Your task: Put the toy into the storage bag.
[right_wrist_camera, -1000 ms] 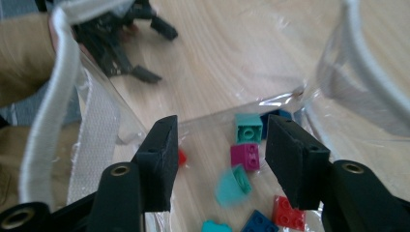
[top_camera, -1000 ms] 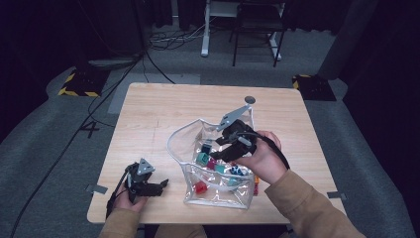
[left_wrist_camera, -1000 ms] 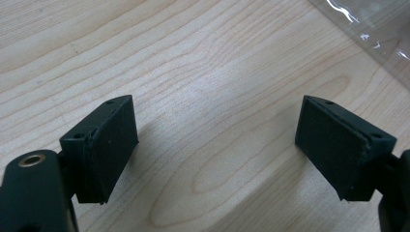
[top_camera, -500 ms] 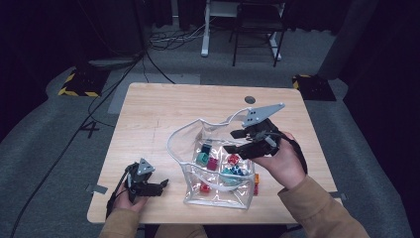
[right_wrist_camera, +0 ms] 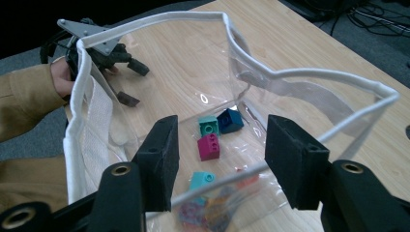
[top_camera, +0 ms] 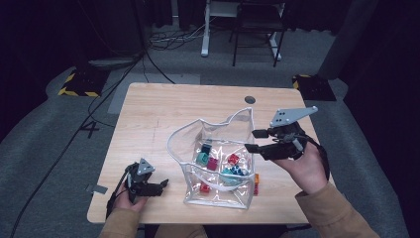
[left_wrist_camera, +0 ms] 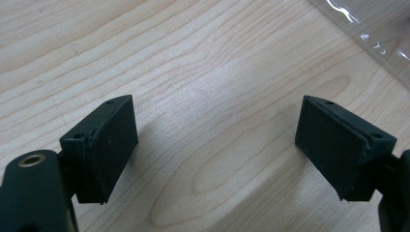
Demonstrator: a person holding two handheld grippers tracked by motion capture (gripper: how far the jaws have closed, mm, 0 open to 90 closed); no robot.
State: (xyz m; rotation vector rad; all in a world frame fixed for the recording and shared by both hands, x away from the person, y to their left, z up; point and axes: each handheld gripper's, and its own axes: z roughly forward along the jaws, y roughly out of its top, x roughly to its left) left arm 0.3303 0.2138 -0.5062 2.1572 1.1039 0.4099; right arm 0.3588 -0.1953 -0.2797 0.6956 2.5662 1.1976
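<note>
The right gripper (top_camera: 258, 140) is hovering at the right rim of the clear plastic bag (top_camera: 190, 141), raised off the table, jaws spread wide with nothing between them, the grey three-cornered plate sticking up above the person's right hand (top_camera: 307, 166). The bag is sitting open-mouthed on the wooden table (top_camera: 158, 106), right of centre and toward the near edge, its white-piped rim standing up in a wavy loop. Inside it, small toy bricks are lying loose on the bottom: a teal brick (top_camera: 202, 158) touching a magenta brick (top_camera: 212, 164), a dark blue brick (top_camera: 206, 148) just behind them, a red brick (top_camera: 233, 159) farther right, and more pieces toward the near wall that are too jumbled to sort out. From the right gripper view, the jaws are framing the bag's near rim, and the teal brick (right_wrist_camera: 208, 125), dark blue brick (right_wrist_camera: 230, 120) and magenta brick (right_wrist_camera: 209, 147) are showing clustered through the opening, another teal piece (right_wrist_camera: 201, 180) lying closer in.

Over at the near left corner, the left gripper (top_camera: 159, 184) is sitting low by the table top, held in the left hand (top_camera: 130, 201), pointing toward the bag but apart from it. In the left gripper view its pads (left_wrist_camera: 113, 140) are standing wide apart over bare wood, gripping nothing, with a corner of the bag (left_wrist_camera: 374, 29) peeking in at the upper right
</note>
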